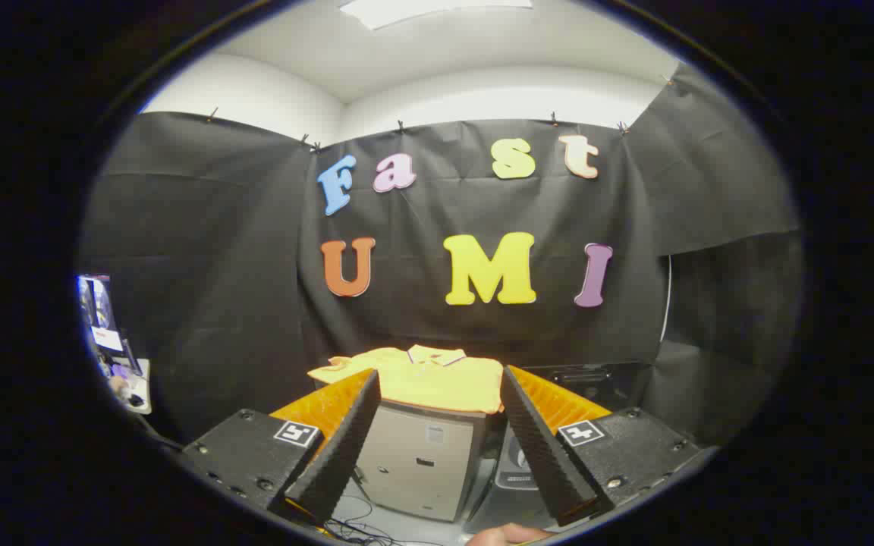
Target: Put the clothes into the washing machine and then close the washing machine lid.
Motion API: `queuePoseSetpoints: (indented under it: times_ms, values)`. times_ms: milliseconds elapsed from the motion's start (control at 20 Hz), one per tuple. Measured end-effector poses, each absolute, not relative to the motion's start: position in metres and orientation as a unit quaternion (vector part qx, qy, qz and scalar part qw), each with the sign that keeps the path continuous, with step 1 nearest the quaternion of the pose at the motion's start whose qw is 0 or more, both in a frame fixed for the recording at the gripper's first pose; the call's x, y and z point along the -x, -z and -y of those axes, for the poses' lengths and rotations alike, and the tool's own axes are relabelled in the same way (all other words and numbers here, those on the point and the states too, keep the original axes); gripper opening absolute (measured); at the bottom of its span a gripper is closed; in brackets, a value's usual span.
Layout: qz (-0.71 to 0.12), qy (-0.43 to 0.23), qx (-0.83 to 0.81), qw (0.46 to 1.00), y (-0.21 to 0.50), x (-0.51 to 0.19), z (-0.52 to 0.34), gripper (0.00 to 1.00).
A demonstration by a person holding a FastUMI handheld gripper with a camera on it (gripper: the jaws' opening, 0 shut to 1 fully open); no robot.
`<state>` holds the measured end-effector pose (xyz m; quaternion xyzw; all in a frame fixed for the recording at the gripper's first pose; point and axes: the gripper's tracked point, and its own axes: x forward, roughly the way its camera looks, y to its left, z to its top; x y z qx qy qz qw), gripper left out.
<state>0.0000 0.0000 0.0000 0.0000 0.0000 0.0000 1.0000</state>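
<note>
Seen along the gripper (441, 390): jaws spread wide and holding nothing, both fingers (346, 440) raised above the scene. Between the two fingertips and just beyond them, a folded yellow polo shirt (425, 379) lying flat, collar toward the back wall, one sleeve spilling out to the left side. Beneath the shirt, a pale grey box-shaped cabinet (418, 462), front panel facing the camera, with a small dark slot near its middle; whether lid or plain top under the cloth, cannot tell. Just to the right of the cabinet, partly hidden behind the right finger, a grey washing machine (517, 466) with a round dial on its panel. Thin dark cables (353, 523) trailing over the pale floor below the cabinet. At the very bottom, the edge of a hand (509, 535). Behind everything, black cloth (217, 265) pinned in creased sheets around the booth, white wall (255, 91) and ceiling above, a bright ceiling light panel (422, 9) overhead. Far left, beyond the cloth's edge, a lit screen (95, 303) over a cluttered corner.
</note>
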Motion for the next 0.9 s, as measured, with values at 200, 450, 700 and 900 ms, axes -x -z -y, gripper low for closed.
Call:
queuePoseSetpoints:
  times_ms: [200, 450, 700, 900]
  values:
    - [-0.009, 0.01, -0.006, 1.0, 0.001, -0.001, 0.009, 0.99]
    - [-0.005, 0.025, -0.005, 1.0, -0.002, 0.002, 0.018, 1.0]
    - [-0.008, 0.026, -0.006, 1.0, -0.003, 0.001, 0.014, 0.99]
    - [-0.008, 0.017, -0.005, 1.0, -0.004, -0.002, 0.003, 0.99]
